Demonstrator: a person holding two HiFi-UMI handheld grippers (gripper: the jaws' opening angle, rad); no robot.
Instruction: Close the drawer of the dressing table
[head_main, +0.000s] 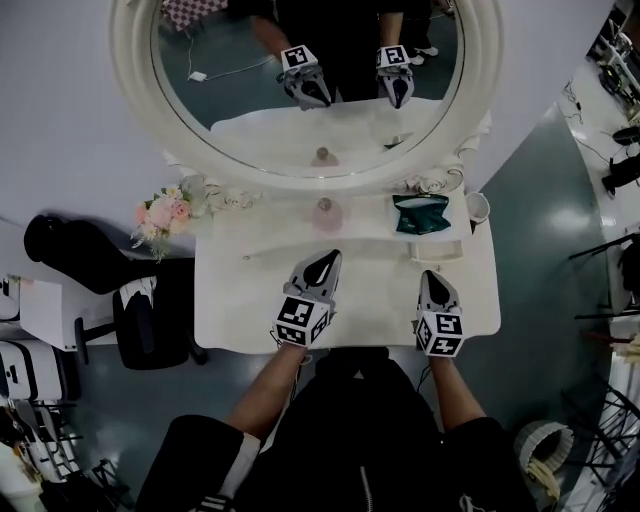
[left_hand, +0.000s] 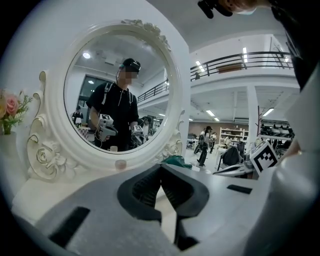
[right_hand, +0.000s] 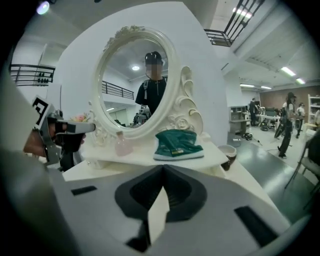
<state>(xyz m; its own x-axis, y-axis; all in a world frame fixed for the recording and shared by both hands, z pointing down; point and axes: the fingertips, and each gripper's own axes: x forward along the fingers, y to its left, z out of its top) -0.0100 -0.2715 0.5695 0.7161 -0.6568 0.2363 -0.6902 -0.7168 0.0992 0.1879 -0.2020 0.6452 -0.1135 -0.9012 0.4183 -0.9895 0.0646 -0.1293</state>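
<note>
The white bench (head_main: 380, 300) stands directly in front of the person, with scalloped corners and a glossy top. A round mirror (head_main: 260, 100) in a carved white frame rises at its far side. A raised shelf (head_main: 365, 222) below the mirror carries a pink bottle (head_main: 325, 213), a green pouch (head_main: 420, 213) and, at the far right, a cup (head_main: 478, 207). Flowers (head_main: 163, 213) sit at the far left. The drawer cannot be seen: the person's arms and body cover the near edge. The left gripper (head_main: 325, 258) and the right gripper (head_main: 432, 275) hang over the near half of the top, well apart. Each has its fingers pressed together with nothing between them.
</note>
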